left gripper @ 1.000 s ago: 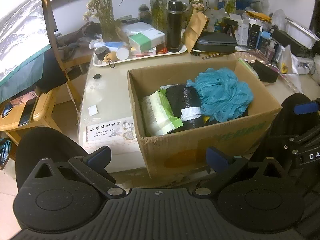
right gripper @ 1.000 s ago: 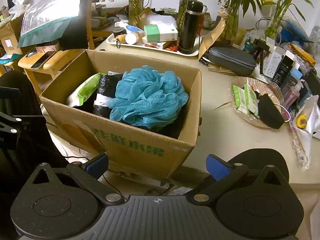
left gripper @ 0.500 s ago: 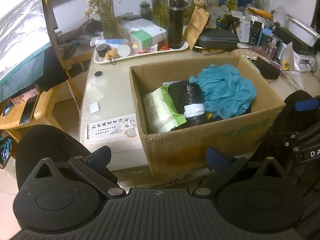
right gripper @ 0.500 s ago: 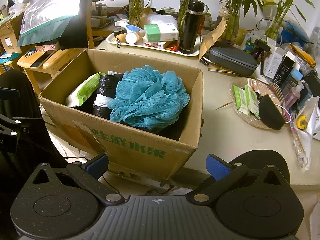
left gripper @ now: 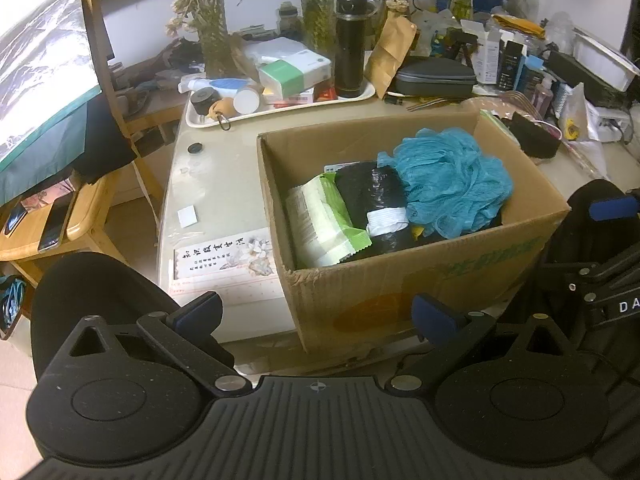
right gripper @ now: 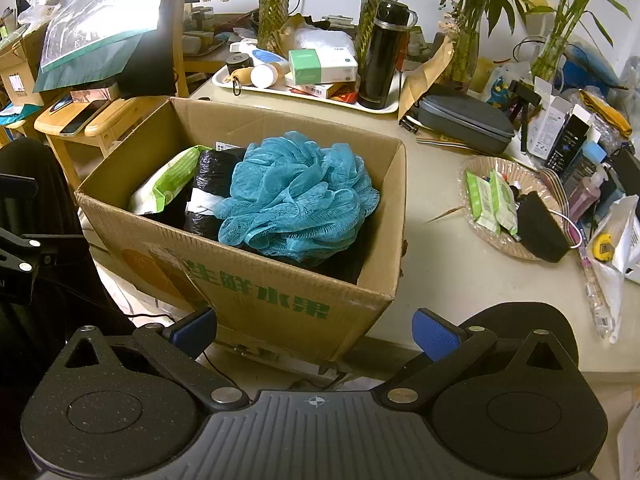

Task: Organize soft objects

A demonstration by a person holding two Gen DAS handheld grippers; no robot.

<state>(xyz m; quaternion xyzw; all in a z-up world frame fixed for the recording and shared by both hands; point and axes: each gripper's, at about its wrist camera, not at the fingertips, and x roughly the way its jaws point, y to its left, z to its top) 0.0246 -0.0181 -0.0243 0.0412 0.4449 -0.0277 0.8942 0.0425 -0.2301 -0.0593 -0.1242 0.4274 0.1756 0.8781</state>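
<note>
On the left of the open brown cardboard box (left gripper: 400,280) a green-and-white soft wipes pack (left gripper: 320,220) leans against the wall; beside it stands a black plastic bag roll with a white band (left gripper: 376,200), and on the right a teal mesh bath pouf (right gripper: 296,196) sits on top, reaching above the rim. The box stands at the near edge of the pale desk (left gripper: 216,184).

Over the last second the contents have not shifted. The left view has drawn slightly closer to the box, and the right view is nearly unchanged. So nothing went in or came out in that time.

The left gripper (left gripper: 316,316) and right gripper (right gripper: 314,328) hang before the box's near wall, both spread wide with nothing between the blue pads.

That fits a pause after the soft things were boxed, or one before they are lifted out.
</note>
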